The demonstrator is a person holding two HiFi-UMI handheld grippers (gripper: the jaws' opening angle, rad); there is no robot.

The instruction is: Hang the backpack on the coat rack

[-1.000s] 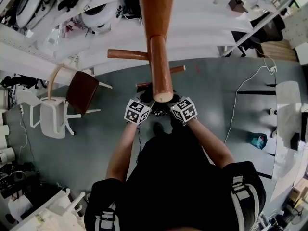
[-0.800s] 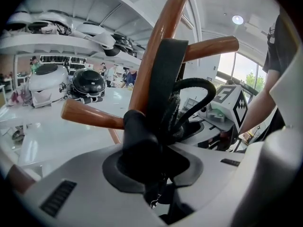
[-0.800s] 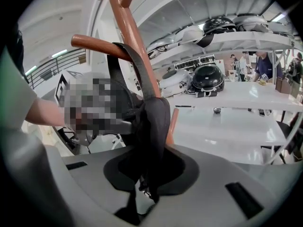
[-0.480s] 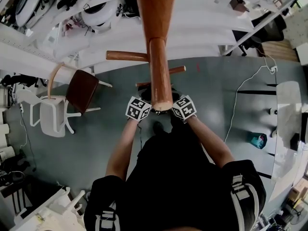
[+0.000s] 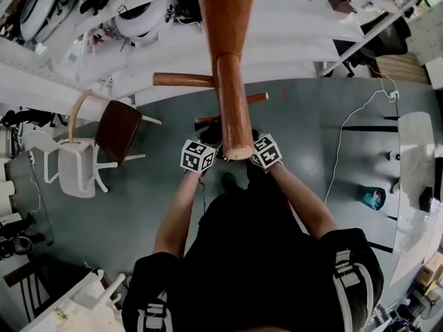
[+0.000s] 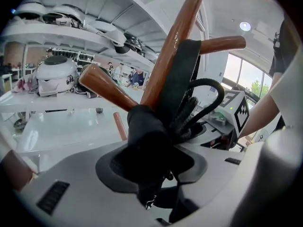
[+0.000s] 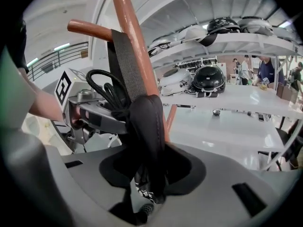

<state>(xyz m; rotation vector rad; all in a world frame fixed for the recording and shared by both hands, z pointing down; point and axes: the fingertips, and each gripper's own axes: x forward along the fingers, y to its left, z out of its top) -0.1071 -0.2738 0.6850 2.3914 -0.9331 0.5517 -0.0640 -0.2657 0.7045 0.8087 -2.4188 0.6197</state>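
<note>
Nearest me, at the lower middle of both gripper views, a padded strap of the backpack lies between the jaws. The left gripper and the right gripper have both just been opening. They now stand fairly wide, with dark room beside the padding, so I judge neither is pinching it.

To finish this release well, I'd draw both grippers back slowly along their own lines. I'd watch that the padding and the thin carry loop slide free (a snagged loop could lift the bag off again).

Just beyond, the flat webbing runs up the coat rack to where a peg branches off. It seems to bear the load there, though I can't see the seat itself.

As for writing, a tag low on the strap carries white print, too small to read. The marker cube shows only black-and-white patterns. On the far shelf at upper right, the helmets show no brand I can read.
</note>
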